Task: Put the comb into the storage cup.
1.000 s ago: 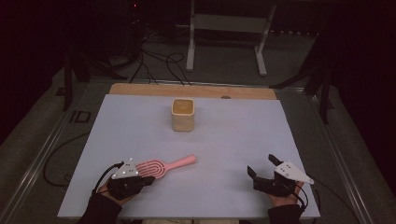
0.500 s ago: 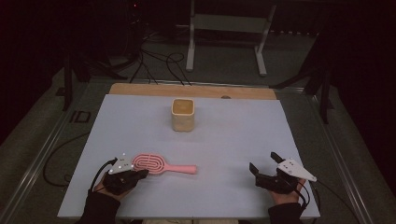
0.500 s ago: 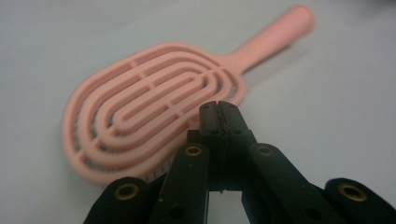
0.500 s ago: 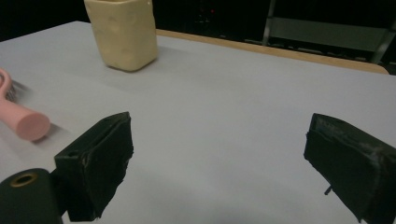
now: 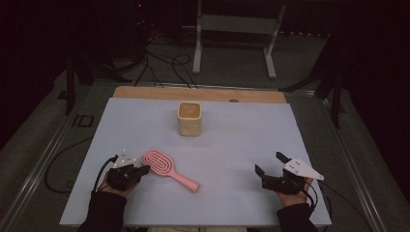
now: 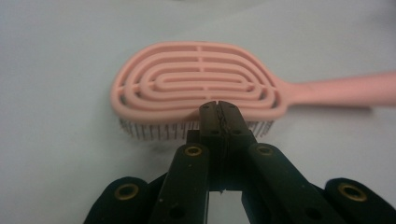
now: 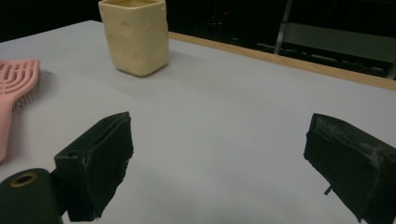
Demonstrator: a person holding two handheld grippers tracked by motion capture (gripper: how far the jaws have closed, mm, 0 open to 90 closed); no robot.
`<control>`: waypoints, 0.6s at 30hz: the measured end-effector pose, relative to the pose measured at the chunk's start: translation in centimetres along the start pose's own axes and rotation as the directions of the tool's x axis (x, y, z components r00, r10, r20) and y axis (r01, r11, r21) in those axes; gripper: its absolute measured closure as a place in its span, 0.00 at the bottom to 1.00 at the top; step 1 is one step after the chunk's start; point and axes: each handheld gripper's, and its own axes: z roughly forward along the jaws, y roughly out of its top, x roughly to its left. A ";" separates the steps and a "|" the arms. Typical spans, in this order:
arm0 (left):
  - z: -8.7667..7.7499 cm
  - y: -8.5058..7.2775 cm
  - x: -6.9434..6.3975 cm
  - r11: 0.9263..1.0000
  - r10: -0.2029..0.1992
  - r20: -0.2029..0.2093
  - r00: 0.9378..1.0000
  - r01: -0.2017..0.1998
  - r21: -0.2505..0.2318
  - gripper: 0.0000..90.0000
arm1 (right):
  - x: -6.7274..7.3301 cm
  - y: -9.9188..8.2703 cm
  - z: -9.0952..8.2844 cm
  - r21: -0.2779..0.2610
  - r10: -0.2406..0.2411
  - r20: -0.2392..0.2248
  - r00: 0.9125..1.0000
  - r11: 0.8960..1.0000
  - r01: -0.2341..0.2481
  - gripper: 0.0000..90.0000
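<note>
Pink plastic hairbrush with an oval, slotted head and a straight handle: flat on the pale grey desk, bristles down, near the front-left part. Long axis slanted across the high view, head up and to the left, handle trailing down and right toward the desk's middle front.

Left gripper: jaws pressed together, nothing between them, tips right at the near rim of the brush head, touching or all but touching; contact hard to confirm. From the left gripper view, head broadside straight ahead of the closed tips, handle running off to the right. Looks like a nudge against the head's edge rather than a grasp, so any coming push probably swings the brush about its handle instead of lifting it.

Right gripper: jaws wide apart, empty, near the front-right of the desk, well apart from the brush. Left hand plainly the nearer one.

Cream, square-sided ceramic cup: upright, open mouth up, toward the back middle of the desk, well beyond the brush.

Surface: smooth, matte, bare, with a wooden strip along the far edge. Room: dark, black cables on the floor behind, legs of a light metal stand farther back.
</note>
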 end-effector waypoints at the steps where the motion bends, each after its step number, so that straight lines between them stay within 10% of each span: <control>1: 0.1 0.2 0.0 1.000 -0.002 -0.012 1.000 0.002 0.003 1.00 | 0.0 0.0 0.0 0.000 0.002 -0.003 1.000 1.000 -0.002 0.09; 18: 3.8 4.2 0.4 0.998 -0.045 -0.019 0.999 0.046 0.053 1.00 | 0.3 -1.2 0.0 0.012 0.027 -0.001 1.000 1.000 -0.027 0.09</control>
